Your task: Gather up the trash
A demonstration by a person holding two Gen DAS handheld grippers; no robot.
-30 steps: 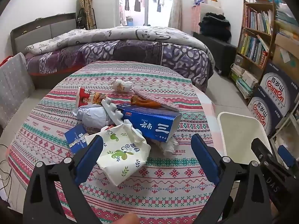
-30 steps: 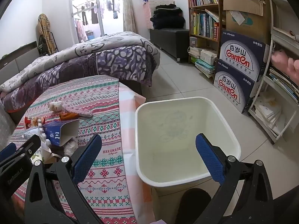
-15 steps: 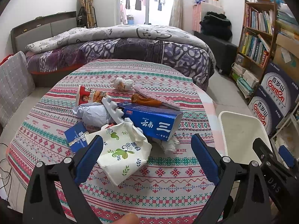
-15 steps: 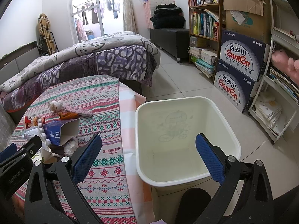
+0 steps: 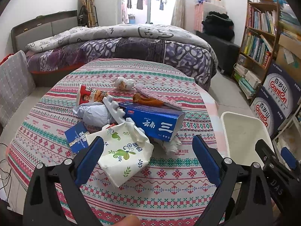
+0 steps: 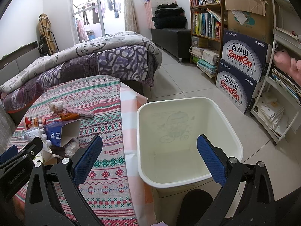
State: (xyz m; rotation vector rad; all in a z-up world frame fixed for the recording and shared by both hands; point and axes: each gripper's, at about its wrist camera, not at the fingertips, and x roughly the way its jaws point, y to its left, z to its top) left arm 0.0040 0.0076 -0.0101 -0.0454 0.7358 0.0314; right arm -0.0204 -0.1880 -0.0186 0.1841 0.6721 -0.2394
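A heap of trash lies on the round patterned table (image 5: 169,177): a white pouch with green leaves (image 5: 122,150), a long blue box (image 5: 156,122), a grey-blue crumpled wrap (image 5: 94,114), a red snack packet (image 5: 90,96), an orange wrapper (image 5: 146,99), a small blue card (image 5: 77,137) and a crumpled tissue (image 5: 123,82). My left gripper (image 5: 148,158) hangs open just short of the white pouch, nothing between its fingers. My right gripper (image 6: 150,156) is open over the near rim of the white bin (image 6: 233,131), which stands beside the table's right edge.
Behind the table is a bed with a purple patterned quilt (image 5: 131,45). A bookshelf (image 6: 205,15) and stacked water cartons (image 6: 242,66) line the right wall. Tiled floor (image 6: 180,82) lies between bed and shelves. A grey cushion (image 5: 13,82) sits at the left.
The left view has crept slightly toward the trash heap. The right gripper has barely moved over the bin. Both stay open.
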